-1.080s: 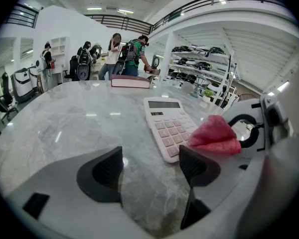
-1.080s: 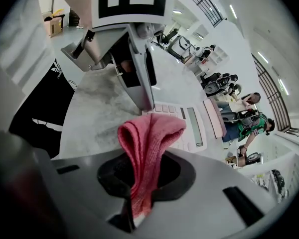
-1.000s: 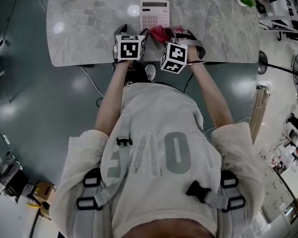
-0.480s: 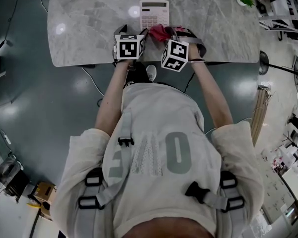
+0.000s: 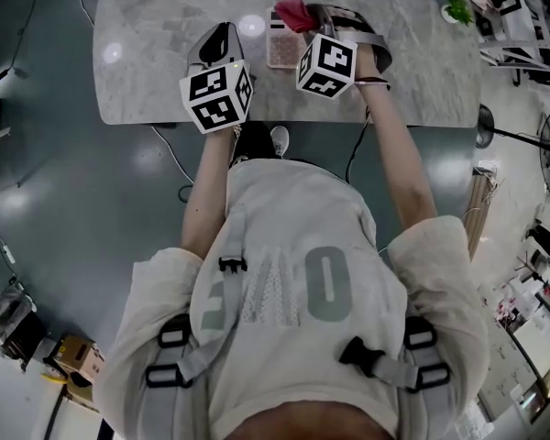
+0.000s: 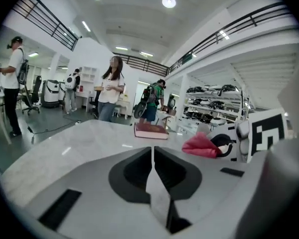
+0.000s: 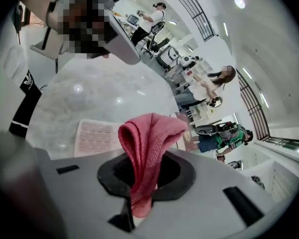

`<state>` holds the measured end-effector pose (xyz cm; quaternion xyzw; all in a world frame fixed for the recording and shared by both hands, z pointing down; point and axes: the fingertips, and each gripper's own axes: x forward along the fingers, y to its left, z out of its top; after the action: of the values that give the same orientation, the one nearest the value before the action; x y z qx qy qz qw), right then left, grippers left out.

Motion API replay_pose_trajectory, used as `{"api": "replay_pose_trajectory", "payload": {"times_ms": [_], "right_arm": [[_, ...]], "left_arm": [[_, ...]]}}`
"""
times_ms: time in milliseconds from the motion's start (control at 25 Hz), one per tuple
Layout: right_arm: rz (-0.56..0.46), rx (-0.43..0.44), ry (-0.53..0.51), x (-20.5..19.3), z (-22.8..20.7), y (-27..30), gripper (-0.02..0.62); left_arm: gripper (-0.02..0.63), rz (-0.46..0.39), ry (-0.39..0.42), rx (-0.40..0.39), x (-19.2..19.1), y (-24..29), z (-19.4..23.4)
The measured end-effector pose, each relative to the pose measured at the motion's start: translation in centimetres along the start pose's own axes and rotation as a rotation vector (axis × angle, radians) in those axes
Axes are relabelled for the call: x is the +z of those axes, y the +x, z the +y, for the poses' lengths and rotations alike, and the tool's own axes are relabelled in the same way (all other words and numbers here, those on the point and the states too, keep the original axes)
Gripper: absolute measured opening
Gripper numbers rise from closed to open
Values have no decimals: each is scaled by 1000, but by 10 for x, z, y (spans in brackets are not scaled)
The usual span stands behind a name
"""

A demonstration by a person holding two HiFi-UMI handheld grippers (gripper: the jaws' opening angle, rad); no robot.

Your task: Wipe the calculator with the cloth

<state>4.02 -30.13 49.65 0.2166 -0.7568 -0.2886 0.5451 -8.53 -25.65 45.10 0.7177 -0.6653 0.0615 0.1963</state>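
Note:
The pink calculator [image 5: 277, 51] lies flat on the grey marble table [image 5: 147, 62], half hidden behind my grippers. It shows beyond the jaws in the left gripper view [image 6: 150, 131] and below the cloth in the right gripper view [image 7: 95, 136]. My right gripper [image 5: 302, 18] hangs above the calculator's far end, shut on a bunched red-pink cloth [image 5: 291, 11], which sticks up between the jaws [image 7: 148, 133]. My left gripper [image 5: 220, 37] is raised to the left of the calculator. Its jaws have just been closing and now meet with nothing between them [image 6: 153, 151].
A black cable [image 5: 170, 149] trails over the dark floor below the table's near edge. Green and blue objects [image 5: 454, 3] sit at the table's far right corner. Several people stand behind the table in the gripper views, near shelves [image 6: 214, 103].
Both grippers have risen off the table. The left one swung left, away from the calculator's near corner, and its jaws closed. The right one carried the cloth up and farther over the calculator.

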Motion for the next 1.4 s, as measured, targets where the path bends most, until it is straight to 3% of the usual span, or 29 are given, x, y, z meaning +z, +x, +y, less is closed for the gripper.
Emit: {"api": "replay_pose_trajectory", "payload": {"times_ms": [160,440,640,1080,1400], "right_arm": [[-2,-13,-23,11,-13,11,57],[21,37,-92,23,3,37,57],[58,57,-100,27,10,61,57],[95,90,-114,27,25,76,57],[96,121,-114,20,45,76,57]], "left_arm": [[21,-70,-36,64,19,-19,25],[20,-88,-62,129,24,-34,59],[20,-64,-74,148,14,-33,80],[20,84,-94,129,-27,-21,87],[20,85,-90,120,-36,-16,76]]}}
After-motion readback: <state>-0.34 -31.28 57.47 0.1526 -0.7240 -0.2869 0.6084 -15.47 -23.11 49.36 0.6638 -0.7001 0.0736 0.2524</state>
